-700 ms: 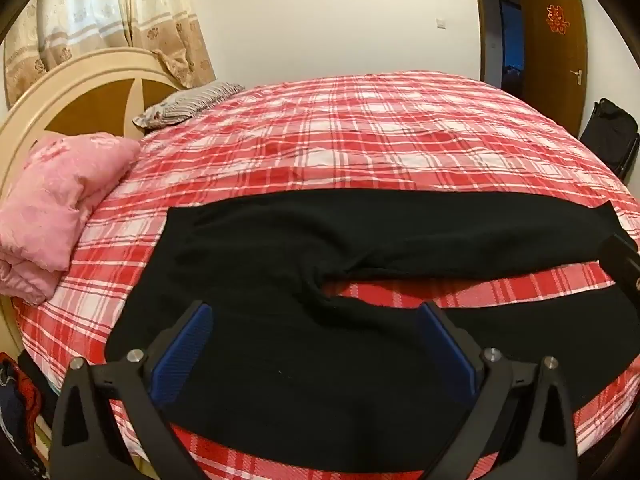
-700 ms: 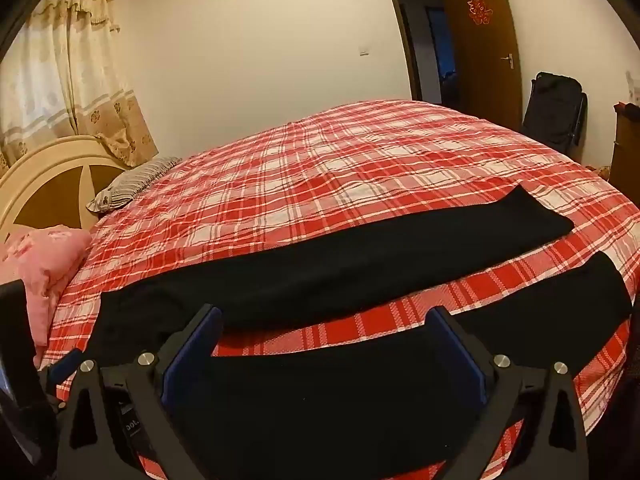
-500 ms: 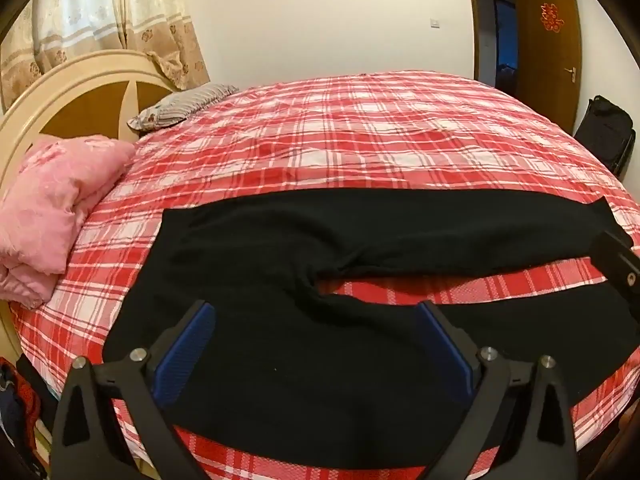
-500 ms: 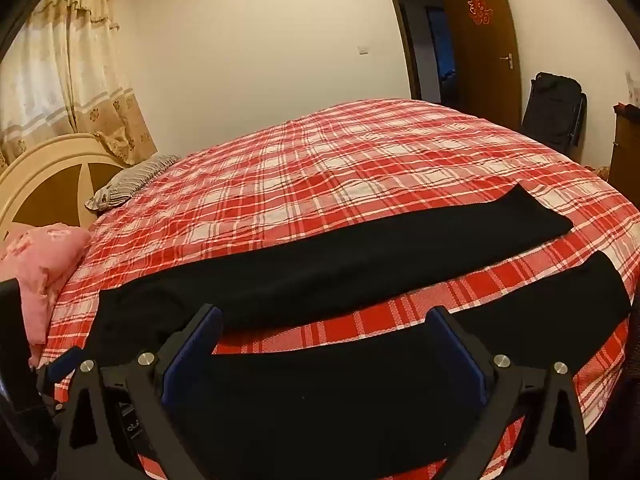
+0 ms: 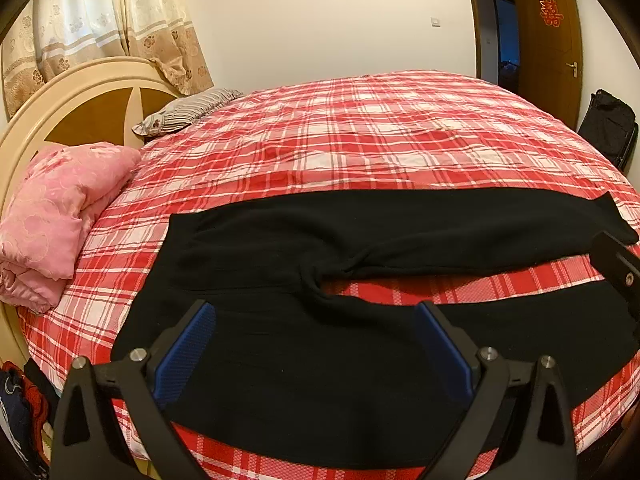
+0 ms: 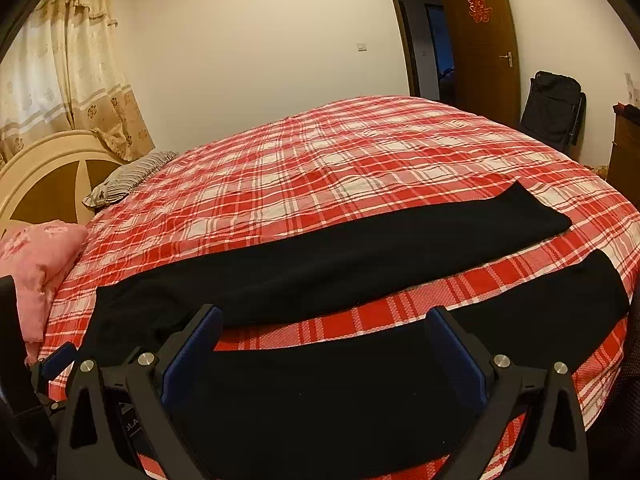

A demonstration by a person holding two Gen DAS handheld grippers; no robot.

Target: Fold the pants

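Observation:
Black pants (image 5: 304,248) lie spread flat on the red plaid bed (image 5: 360,140), waist at the left, two legs running right with a strip of plaid between them. My left gripper (image 5: 316,316) hovers open above the near leg, close to the crotch, nothing between its blue pads. In the right wrist view the pants (image 6: 360,264) stretch across the bed, the far leg's cuff near the right edge. My right gripper (image 6: 324,320) is open above the near leg, holding nothing. Part of the left gripper (image 6: 56,360) shows at the lower left there.
A pink folded quilt (image 5: 60,208) and a striped pillow (image 5: 188,114) lie by the cream headboard (image 5: 80,92) at the left. A brown door (image 6: 484,40) stands open at the far right, with a black bag (image 6: 554,108) beside it. Clothes (image 5: 20,408) lie on the floor, lower left.
The left wrist view has drifted slightly, so the pants sit a little further right in it. The right wrist view is almost the same. Both grippers remain open.

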